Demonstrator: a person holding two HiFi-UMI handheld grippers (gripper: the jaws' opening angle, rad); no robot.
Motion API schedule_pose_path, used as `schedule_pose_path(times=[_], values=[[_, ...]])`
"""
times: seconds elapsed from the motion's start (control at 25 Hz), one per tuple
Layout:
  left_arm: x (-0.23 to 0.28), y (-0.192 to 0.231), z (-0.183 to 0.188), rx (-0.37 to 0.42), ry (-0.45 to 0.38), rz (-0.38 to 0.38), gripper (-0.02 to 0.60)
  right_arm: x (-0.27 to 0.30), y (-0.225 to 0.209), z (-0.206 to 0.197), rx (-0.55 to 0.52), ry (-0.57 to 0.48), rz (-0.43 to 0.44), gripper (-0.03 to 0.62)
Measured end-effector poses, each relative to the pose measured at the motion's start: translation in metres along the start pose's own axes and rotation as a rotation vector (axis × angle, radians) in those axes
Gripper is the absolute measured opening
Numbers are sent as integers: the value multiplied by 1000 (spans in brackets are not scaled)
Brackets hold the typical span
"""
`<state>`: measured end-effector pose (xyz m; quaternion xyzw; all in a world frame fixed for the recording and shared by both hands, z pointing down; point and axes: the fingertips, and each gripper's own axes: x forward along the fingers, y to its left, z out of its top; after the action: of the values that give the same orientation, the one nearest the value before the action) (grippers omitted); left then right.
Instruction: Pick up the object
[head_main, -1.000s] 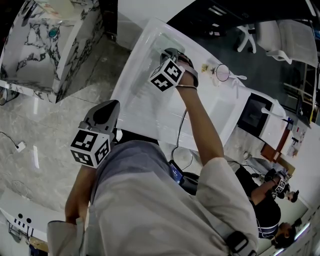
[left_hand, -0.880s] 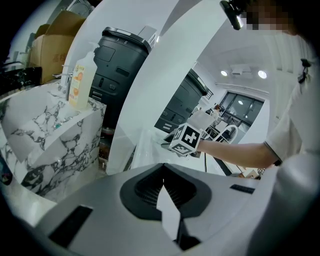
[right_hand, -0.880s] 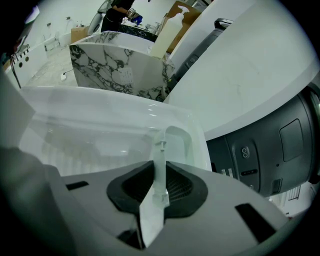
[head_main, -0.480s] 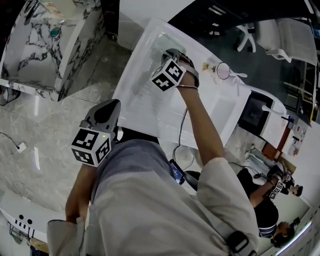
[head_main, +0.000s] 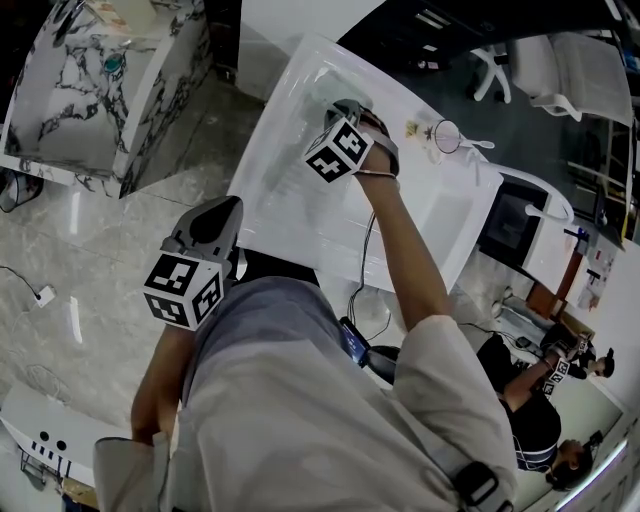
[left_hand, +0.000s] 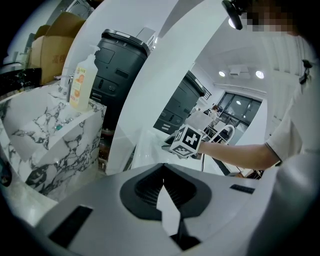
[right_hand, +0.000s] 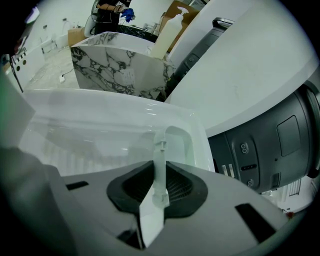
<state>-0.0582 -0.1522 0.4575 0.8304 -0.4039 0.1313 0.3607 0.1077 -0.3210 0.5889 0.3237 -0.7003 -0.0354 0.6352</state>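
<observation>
The right hand-held gripper (right_hand: 159, 182) clamps a thin white plastic strip (right_hand: 159, 160) between its jaws.

right gripper (right_hand: 158, 172) pinching clear strip (right_hand: 159, 149), marble counter (right_hand: 115, 67)

Two grippers (head_main: 222, 208) (head_main: 343, 104), one clear strip (right_hand: 159, 165), one bottle (left_hand: 80, 82)

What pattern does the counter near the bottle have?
The counter: white marble, dark veins; left gripper view.
</observation>
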Motion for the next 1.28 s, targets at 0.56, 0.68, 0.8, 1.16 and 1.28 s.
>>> schedule_pose_path(times=[0.56, 0.68, 0.8, 1.16, 1.28], values=[[-12, 0, 0, 20, -10, 4, 6, -15, 7, -2, 34, -1, -3, 67], [-16, 5, 1, 34, -15, 18, 6, -18, 7, -3, 51, -1, -7, 67], [-17, 6, -1, 37, -9, 13, 6, -22, 8, -4, 56, 0, -8, 68], [-20, -4, -10, 43, 8, -20, 6, -34, 13, -10, 76, 4, -16, 67], [-22, -8, -12, 46, 12, -26, 6, -39, 14, -12, 75, 6, -26, 67]])
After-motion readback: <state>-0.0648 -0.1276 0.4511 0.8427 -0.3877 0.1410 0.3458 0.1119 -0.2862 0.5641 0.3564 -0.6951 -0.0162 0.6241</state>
